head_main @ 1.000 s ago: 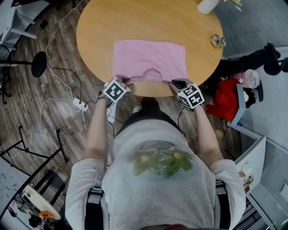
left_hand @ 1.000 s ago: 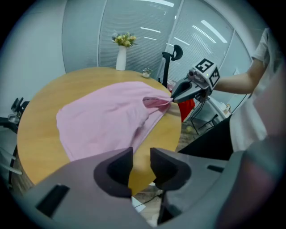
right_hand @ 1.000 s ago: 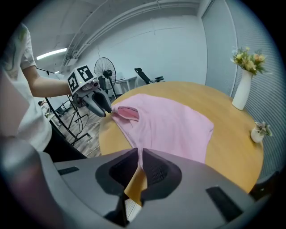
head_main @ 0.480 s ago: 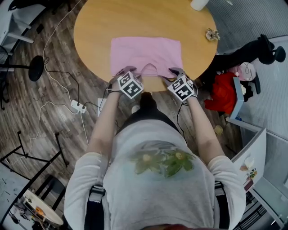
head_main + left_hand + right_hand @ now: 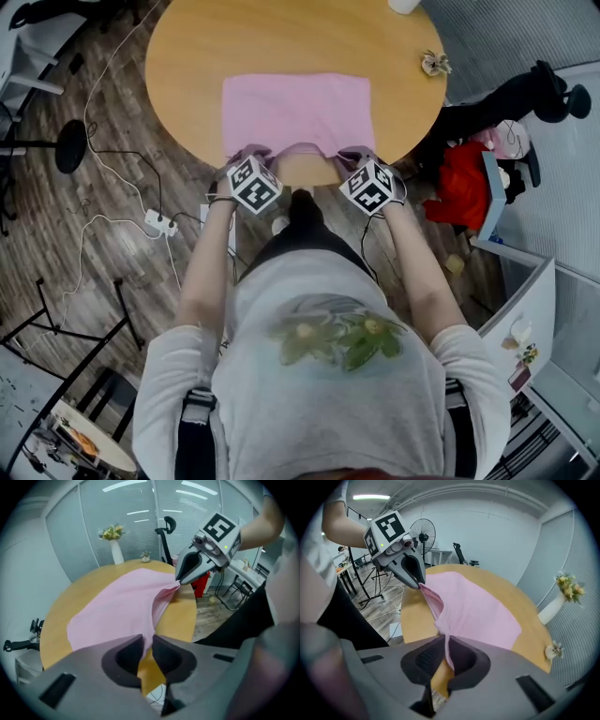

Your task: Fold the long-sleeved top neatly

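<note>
Pink top [image 5: 295, 111] lies spread as a rectangle on the round wooden table [image 5: 187, 56]; its near edge sits at the table's rim closest to the person, and that edge is lifted at both near corners. Left gripper [image 5: 246, 156] is at the near left corner; its jaws have just been closing and now stand almost together, with a fold of the cloth pinched between the pads. Right gripper [image 5: 356, 156] is at the near right corner; its jaws have likewise just been closing and are nearly together, nipping the cloth. A curved notch shows in the edge between the two grips.
</note>
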`<state>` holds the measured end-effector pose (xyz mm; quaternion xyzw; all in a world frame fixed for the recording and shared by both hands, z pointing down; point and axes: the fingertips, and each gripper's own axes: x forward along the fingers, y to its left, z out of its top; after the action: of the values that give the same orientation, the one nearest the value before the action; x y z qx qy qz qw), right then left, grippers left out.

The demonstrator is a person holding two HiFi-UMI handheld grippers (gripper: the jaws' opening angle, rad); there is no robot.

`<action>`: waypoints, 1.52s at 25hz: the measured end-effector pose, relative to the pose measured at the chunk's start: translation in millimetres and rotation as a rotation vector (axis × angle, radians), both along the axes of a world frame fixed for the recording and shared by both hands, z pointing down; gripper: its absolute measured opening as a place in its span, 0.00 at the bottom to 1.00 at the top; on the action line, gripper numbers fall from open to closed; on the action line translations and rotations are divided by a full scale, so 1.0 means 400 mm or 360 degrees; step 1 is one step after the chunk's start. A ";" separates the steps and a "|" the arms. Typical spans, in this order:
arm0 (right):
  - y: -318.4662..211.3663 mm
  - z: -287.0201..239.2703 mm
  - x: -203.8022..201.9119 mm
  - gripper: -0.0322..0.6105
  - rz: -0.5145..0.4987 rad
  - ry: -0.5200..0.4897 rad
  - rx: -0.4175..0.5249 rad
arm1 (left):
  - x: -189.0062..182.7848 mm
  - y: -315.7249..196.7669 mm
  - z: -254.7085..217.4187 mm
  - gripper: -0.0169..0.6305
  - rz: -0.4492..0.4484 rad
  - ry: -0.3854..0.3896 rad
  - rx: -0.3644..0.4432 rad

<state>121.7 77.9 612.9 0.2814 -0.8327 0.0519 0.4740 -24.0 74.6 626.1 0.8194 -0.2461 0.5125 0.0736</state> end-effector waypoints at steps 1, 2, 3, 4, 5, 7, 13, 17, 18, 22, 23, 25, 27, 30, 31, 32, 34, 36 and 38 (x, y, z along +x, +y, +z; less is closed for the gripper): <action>0.012 0.029 0.003 0.11 0.0021 -0.0015 -0.0083 | -0.006 0.017 0.033 0.10 0.0014 -0.0041 -0.0062; 0.022 0.054 0.002 0.16 0.0057 -0.0050 -0.0180 | -0.010 0.033 0.064 0.13 0.0018 -0.0071 -0.0138; 0.030 0.070 -0.001 0.28 0.0099 -0.0099 -0.0269 | -0.012 0.048 0.084 0.16 0.0011 -0.0078 -0.0212; 0.035 0.072 -0.005 0.36 0.0133 -0.0144 -0.0329 | -0.010 0.060 0.087 0.19 -0.0006 -0.0055 -0.0272; 0.034 0.062 -0.007 0.36 0.0155 -0.0181 -0.0347 | -0.003 0.067 0.072 0.19 -0.0034 0.0008 -0.0314; 0.018 0.014 -0.013 0.36 0.0189 -0.0271 -0.0294 | 0.020 0.059 0.007 0.19 -0.0127 0.0229 -0.0351; -0.090 -0.031 -0.026 0.36 0.0374 -0.0425 -0.0241 | -0.015 -0.136 -0.071 0.19 -0.0559 0.0475 -0.0150; -0.094 0.087 0.018 0.36 0.0460 -0.0250 -0.0395 | -0.107 -0.122 0.038 0.19 -0.0711 0.0219 -0.0271; -0.090 0.102 0.026 0.36 0.0467 -0.0254 -0.0411 | -0.102 -0.102 0.055 0.19 -0.0702 0.0230 -0.0311; -0.085 0.088 0.031 0.36 0.0427 -0.0343 -0.0431 | -0.087 -0.083 0.046 0.19 -0.0706 0.0318 -0.0309; -0.085 0.074 0.029 0.36 0.0409 -0.0379 -0.0436 | -0.090 -0.085 0.036 0.19 -0.0730 0.0337 -0.0303; -0.096 0.037 0.033 0.36 0.0404 -0.0479 -0.0429 | -0.084 -0.095 0.003 0.19 -0.0773 0.0406 -0.0277; -0.123 -0.002 0.050 0.36 0.0430 -0.0569 -0.0400 | -0.056 -0.111 -0.045 0.19 -0.0792 0.0509 -0.0244; -0.183 -0.037 0.104 0.36 0.0494 -0.0605 -0.0342 | 0.027 -0.119 -0.097 0.19 -0.0758 0.0664 -0.0258; -0.207 -0.041 0.127 0.36 0.0522 -0.0602 -0.0328 | 0.063 -0.116 -0.106 0.19 -0.0724 0.0698 -0.0274; -0.232 -0.044 0.150 0.36 0.0552 -0.0598 -0.0318 | 0.100 -0.112 -0.111 0.19 -0.0681 0.0719 -0.0287; -0.284 -0.047 0.193 0.36 0.0607 -0.0589 -0.0301 | 0.176 -0.104 -0.106 0.19 -0.0577 0.0720 -0.0298; -0.334 -0.046 0.228 0.36 0.0649 -0.0571 -0.0291 | 0.230 -0.094 -0.071 0.19 -0.0479 0.0645 -0.0300; -0.375 -0.043 0.251 0.36 0.0681 -0.0552 -0.0291 | 0.234 -0.089 -0.011 0.19 -0.0466 0.0516 -0.0336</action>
<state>222.2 -72.3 595.5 0.3937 -0.8150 0.2728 0.3262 69.6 39.0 621.8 0.8343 -0.2923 0.3811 0.2708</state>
